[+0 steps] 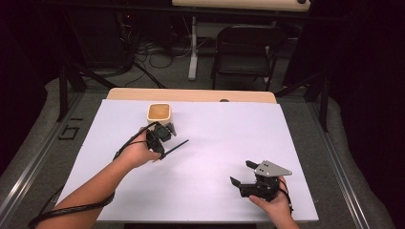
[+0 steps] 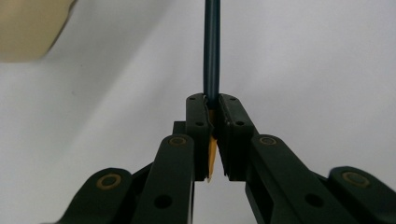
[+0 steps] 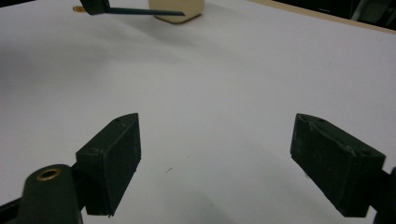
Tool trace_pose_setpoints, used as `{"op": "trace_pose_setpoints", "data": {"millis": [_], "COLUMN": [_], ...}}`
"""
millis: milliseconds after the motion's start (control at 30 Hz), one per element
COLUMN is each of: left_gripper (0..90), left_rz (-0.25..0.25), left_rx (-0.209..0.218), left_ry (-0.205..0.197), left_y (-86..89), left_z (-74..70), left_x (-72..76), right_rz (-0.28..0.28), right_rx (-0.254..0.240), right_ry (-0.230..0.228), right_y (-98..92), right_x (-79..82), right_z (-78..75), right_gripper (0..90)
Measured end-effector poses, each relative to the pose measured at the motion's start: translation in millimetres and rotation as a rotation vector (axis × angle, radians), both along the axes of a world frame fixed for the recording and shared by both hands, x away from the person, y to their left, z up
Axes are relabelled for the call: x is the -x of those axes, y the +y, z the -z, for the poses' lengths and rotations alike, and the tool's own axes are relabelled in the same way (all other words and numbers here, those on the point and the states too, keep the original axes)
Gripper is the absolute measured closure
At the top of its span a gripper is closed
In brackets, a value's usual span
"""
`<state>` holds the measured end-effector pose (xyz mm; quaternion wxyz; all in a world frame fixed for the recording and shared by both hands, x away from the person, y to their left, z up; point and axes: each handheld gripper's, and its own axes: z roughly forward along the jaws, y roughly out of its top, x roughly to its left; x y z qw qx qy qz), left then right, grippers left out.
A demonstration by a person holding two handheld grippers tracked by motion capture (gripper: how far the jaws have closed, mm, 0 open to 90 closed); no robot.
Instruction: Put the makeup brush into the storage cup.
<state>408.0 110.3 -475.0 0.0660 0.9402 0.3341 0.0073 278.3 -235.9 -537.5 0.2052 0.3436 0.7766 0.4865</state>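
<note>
My left gripper (image 1: 161, 151) is shut on a dark teal pencil (image 1: 175, 146) and holds it just above the white sheet, left of centre. In the left gripper view the pencil (image 2: 211, 51) runs straight out between the closed pads (image 2: 198, 112), and its yellowish sharpened end points back toward the camera. A beige square cup (image 1: 159, 113) stands just beyond that hand, near the sheet's far edge. My right gripper (image 1: 240, 172) rests at the front right, jaws wide apart with nothing between them. The right gripper view has the cup (image 3: 180, 9) and the pencil (image 3: 140, 11) far off.
A white sheet (image 1: 224, 138) covers most of the wooden table (image 1: 191, 94). Behind the table stand a black folding chair (image 1: 246, 52), a desk leg and loose cables on the floor. The cup's corner (image 2: 28, 28) sits at the upper left in the left gripper view.
</note>
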Motion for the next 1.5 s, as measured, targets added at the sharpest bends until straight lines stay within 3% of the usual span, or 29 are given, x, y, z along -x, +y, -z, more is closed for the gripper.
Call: {"op": "trace_pose_setpoints", "data": {"millis": [400, 733, 867, 1067, 1233, 1367, 1500], "left_gripper": [83.6, 83.6, 83.6, 83.6, 83.6, 83.6, 83.7], "left_rz": [0.051, 0.086, 0.088, 0.092, 0.090, 0.095, 0.097], "left_rx": [0.021, 0.028, 0.033, 0.029, 0.029, 0.037, 0.053], "left_ry": [-0.018, -0.019, -0.021, -0.025, -0.032, -0.030, -0.026], "left_y": [5.5, 9.0, 10.6, 13.7, 14.0, 12.9, 10.7], "left_z": [-17.8, -22.1, -23.4, -25.9, -27.0, -27.7, -27.3], "left_x": [14.6, 27.8, 30.3, 30.1, 31.0, 31.3, 31.9], "right_rz": [-0.019, -0.051, -0.070, -0.117, -0.204, -0.248, -0.255], "right_rx": [0.105, 0.253, 0.297, 0.387, 0.427, 0.486, 0.530], "right_ry": [0.004, -0.033, -0.009, 0.002, 0.025, -0.007, -0.037], "right_y": [8.7, 22.1, 26.0, 32.3, 42.5, 53.5, 62.1], "right_x": [-1.0, -2.7, -5.4, -11.5, -17.6, -19.5, -20.5], "right_z": [4.0, 1.2, -2.5, -11.9, -18.3, -23.0, -27.7], "right_gripper": [16.9, 18.7, 19.7, 22.4, 29.8, 31.4, 32.7]}}
